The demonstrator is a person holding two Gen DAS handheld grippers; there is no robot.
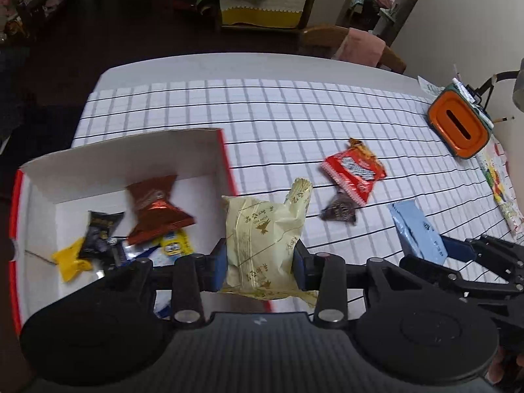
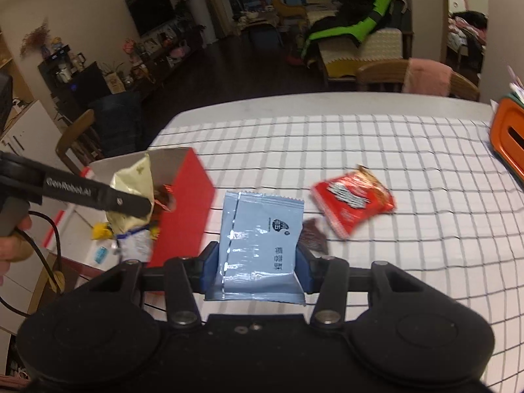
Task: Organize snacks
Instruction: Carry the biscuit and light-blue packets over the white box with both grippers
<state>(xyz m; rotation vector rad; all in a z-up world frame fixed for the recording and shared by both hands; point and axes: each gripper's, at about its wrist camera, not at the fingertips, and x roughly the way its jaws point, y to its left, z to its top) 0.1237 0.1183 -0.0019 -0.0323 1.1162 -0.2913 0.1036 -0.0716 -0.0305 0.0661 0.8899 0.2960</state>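
Note:
My left gripper is shut on a pale yellow snack packet and holds it over the right wall of the red-and-white box. The box holds several wrapped snacks, among them a brown one. My right gripper is shut on a light blue packet, held above the table beside the box's red side. A red packet and a small dark brown packet lie on the checked cloth; both also show in the right wrist view, red packet and brown packet.
An orange-lidded container stands at the table's far right edge, with a printed sheet beside it. Wooden chairs stand behind the table. The left gripper's arm crosses in front of the box in the right wrist view.

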